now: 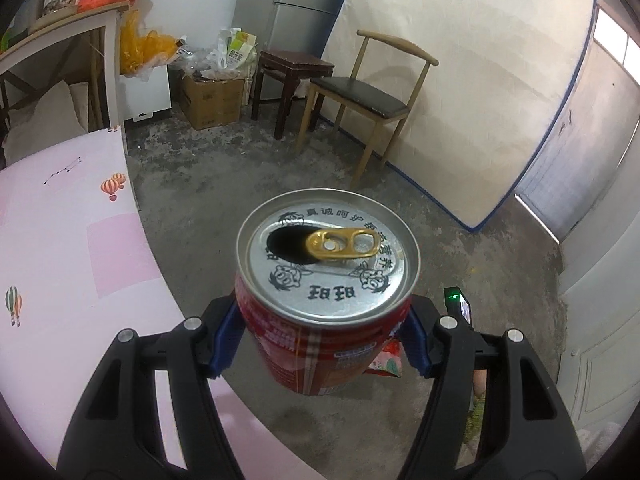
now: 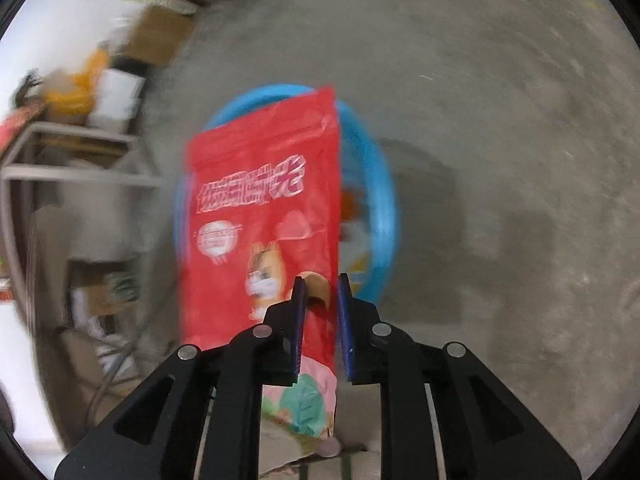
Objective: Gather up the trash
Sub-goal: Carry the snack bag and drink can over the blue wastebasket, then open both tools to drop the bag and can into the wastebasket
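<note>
My left gripper (image 1: pixel 322 312) is shut on a red drink can (image 1: pixel 326 256). The can stands upright in the blue pads, with its silver lid opened and the gold tab showing. In the right wrist view a red snack bag (image 2: pixel 260 200) hangs between the blue pads of my right gripper (image 2: pixel 321 284). The jaws stand a little apart and do not press on the bag's edge. Below the bag is a round blue bin (image 2: pixel 386 200) on the concrete floor, with some scraps inside. A corner of the bag (image 1: pixel 386 360) also shows behind the can in the left wrist view.
A pink sheet (image 1: pixel 60 240) covers a bed at the left. A wooden chair (image 1: pixel 360 96), a dark stool (image 1: pixel 292 68), a cardboard box (image 1: pixel 210 100) and a mattress (image 1: pixel 460 100) leaning on the wall stand beyond the can. Shelves and boxes (image 2: pixel 100 280) blur past at the left.
</note>
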